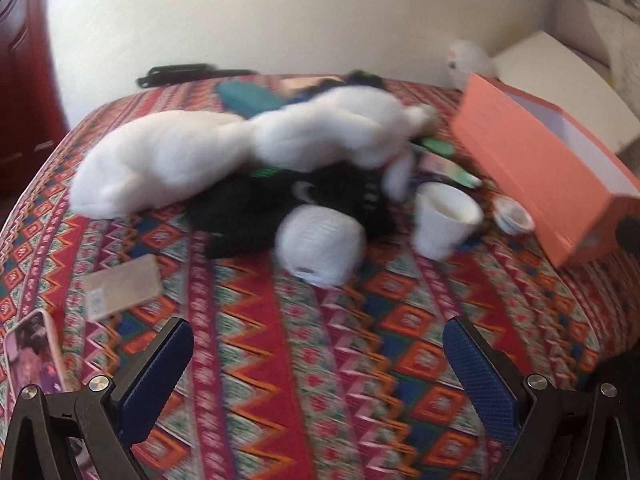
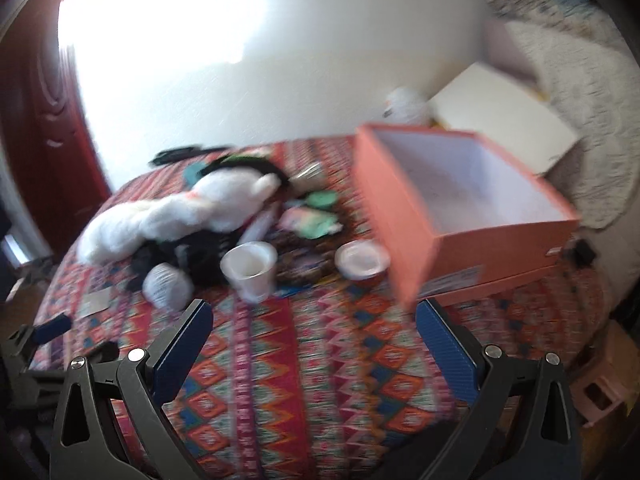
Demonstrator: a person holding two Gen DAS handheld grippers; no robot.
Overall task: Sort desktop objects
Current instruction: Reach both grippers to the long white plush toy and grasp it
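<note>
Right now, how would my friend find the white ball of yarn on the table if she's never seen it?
Start at the big orange box on the patterned tablecloth, then look left past the white cup. The ball of yarn lies just left of that cup, against the black cloth. It is round and ribbed with thread, unlike the long fluffy white plush toy behind it.

white plush toy (image 1: 240, 148) lying flat, 11 o'clock | black cloth (image 1: 256, 208) under it | white yarn ball (image 1: 320, 244) centre | white paper cup (image 1: 444, 216) tilted, 1 o'clock | orange box (image 2: 460, 204) open, empty, 2 o'clock
</note>
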